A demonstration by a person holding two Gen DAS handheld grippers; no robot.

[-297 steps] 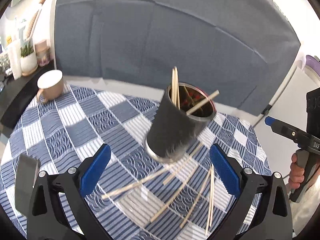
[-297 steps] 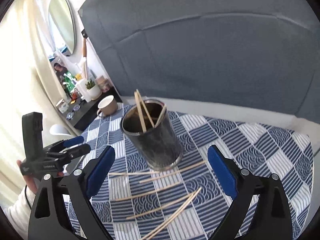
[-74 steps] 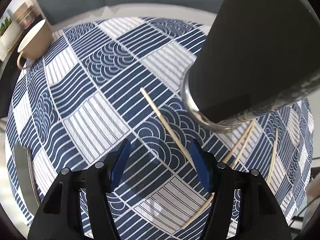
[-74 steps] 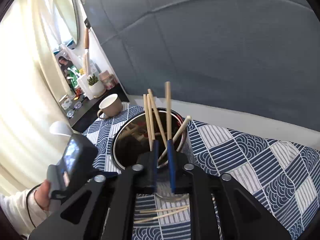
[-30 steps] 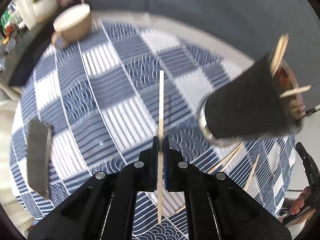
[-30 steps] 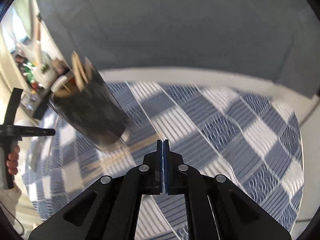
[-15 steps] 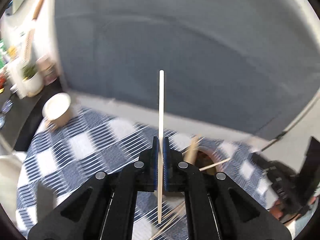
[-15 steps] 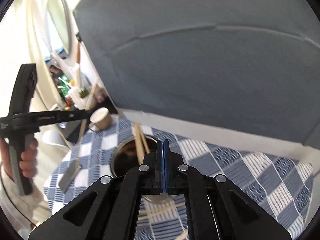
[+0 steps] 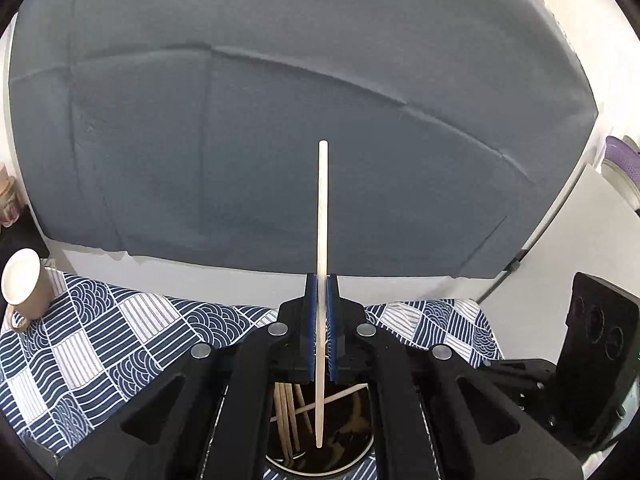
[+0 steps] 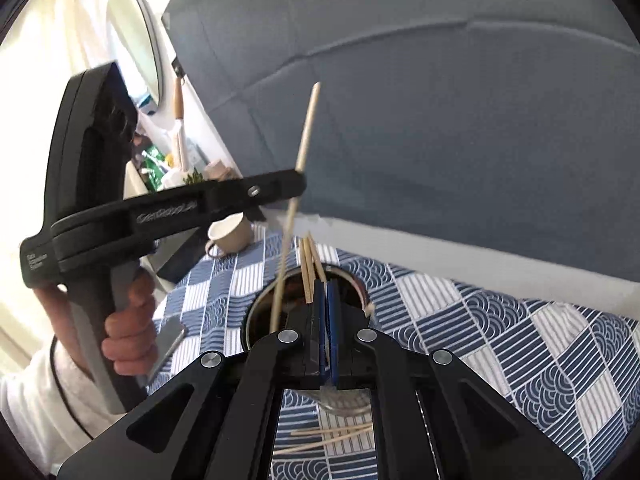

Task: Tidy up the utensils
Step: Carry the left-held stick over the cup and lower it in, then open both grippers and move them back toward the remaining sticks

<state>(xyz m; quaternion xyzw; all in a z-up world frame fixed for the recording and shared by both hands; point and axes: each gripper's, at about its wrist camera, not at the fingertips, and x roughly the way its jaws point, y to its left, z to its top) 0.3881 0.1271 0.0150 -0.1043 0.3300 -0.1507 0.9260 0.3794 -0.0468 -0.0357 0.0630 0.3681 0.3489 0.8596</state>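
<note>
**Chopstick held upright over the holder**

The pale, slender wooden chopstick (image 9: 322, 240) stood nearly vertical, its long axis running up and down and tilted slightly in the right wrist view (image 10: 298, 184); its rounded upper end pointed at the grey upholstered panel (image 9: 280, 120), and its lower tip hung inside the mouth of the dark cylindrical metal holder (image 10: 256, 312). The wood looked smooth, plain and unmarked.

The left claw (image 9: 322, 328) was closed tight on the chopstick at about mid-length, blue pads pressing it from both sides. Its black body bore embossed lettering, too blurred to read. Several more light wooden chopsticks (image 10: 310, 268) leaned inside the holder, and a few loose wooden sticks (image 10: 328, 436) lay flat on the cloth in front of it.

The right claw (image 10: 326, 332) was pressed together with nothing between its pads, poised just before the holder's rim.

The holder stood on the desk's blue-and-white patterned cloth (image 10: 500, 320). A beige ceramic mug (image 9: 24, 284) sat well apart at the far left edge.
</note>
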